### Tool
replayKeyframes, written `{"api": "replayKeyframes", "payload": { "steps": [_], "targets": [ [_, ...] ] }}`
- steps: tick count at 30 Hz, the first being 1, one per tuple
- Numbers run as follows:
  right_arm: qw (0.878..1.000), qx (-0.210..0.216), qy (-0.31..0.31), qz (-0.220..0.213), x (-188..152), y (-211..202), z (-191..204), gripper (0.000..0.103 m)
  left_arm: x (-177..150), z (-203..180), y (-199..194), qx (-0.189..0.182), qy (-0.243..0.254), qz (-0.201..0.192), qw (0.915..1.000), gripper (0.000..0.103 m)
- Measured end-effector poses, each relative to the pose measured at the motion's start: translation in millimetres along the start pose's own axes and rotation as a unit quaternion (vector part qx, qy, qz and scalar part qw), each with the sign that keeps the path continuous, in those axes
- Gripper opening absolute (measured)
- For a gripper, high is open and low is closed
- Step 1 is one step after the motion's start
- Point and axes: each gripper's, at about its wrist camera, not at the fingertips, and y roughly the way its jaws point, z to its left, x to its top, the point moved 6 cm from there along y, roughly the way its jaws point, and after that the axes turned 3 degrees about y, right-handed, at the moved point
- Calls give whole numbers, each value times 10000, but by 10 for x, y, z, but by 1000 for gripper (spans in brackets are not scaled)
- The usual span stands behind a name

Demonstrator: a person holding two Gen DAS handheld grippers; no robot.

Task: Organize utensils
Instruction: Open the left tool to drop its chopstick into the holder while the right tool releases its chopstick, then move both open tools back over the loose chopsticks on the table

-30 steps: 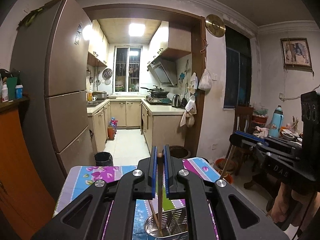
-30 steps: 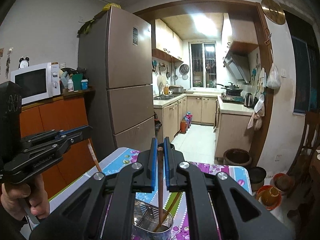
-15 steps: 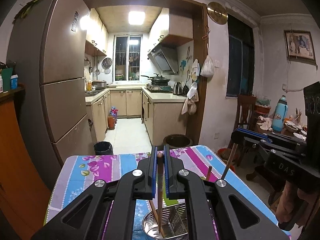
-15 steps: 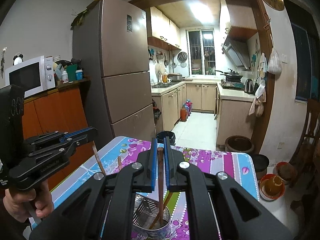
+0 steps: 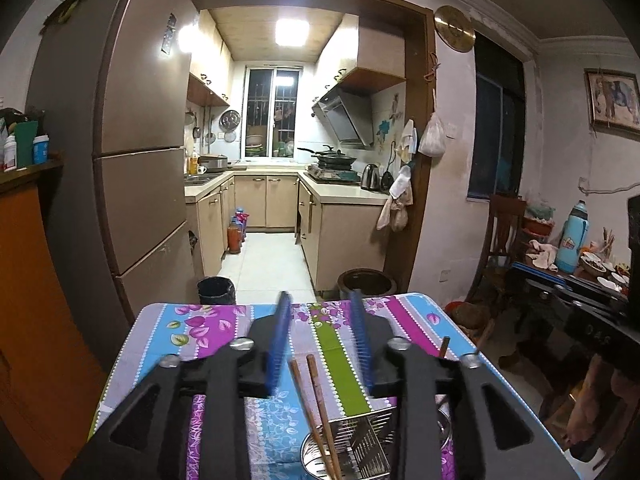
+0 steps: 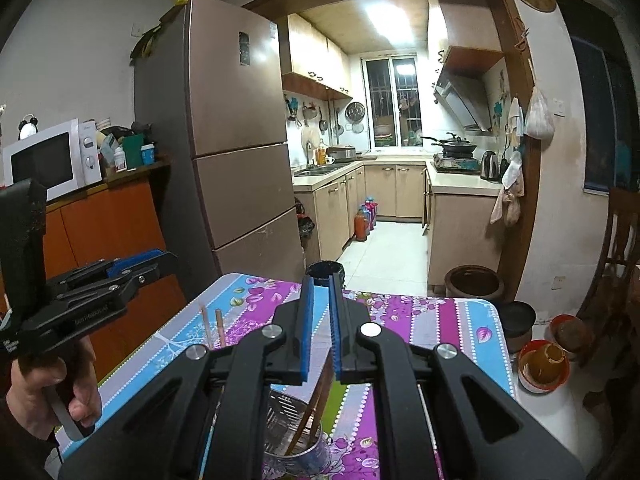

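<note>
Found the left gripper (image 5: 320, 344) low in the middle of the left wrist view, its fingers (image 5: 278, 344) spread wide and pinching nothing. Just right of the left finger, saw two wooden chopsticks (image 5: 316, 396) leaning free in the metal holder (image 5: 360, 440) at the bottom edge, on the flowered surface (image 5: 192, 328). Further right, noticed a third chopstick (image 5: 445, 346) poking up beside the right finger. In the right wrist view, bottom centre, found the right gripper (image 6: 321, 328) with fingers parted only narrowly, nothing between them, and a chopstick slanting into the holder directly beneath. Judged the sticks delivered and the step in hand to be the withdrawal. Called for a straight lift with fingers kept apart, clearing the stick tops before any sideways move. Risked brushing a leaning stick or tipping the light holder otherwise. Seemed wiser to draw off one gripper at a time.
</note>
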Motion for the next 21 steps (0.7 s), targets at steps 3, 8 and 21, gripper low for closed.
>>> {"api": "replayKeyframes", "payload": {
  "steps": [3, 8, 21],
  "targets": [
    [10000, -27, -64, -39, -5, -71, 9, 30, 27, 19, -52, 59, 31, -32, 10000, 54],
    [9997, -86, -171, -151, 8, -239, 26, 47, 52, 56, -210, 123, -19, -128, 9998, 64],
    [9972, 279, -341, -599, -186, -1376, 221, 66, -232, -12, -1431, -14, 261, -712, 9971, 83]
  ]
}}
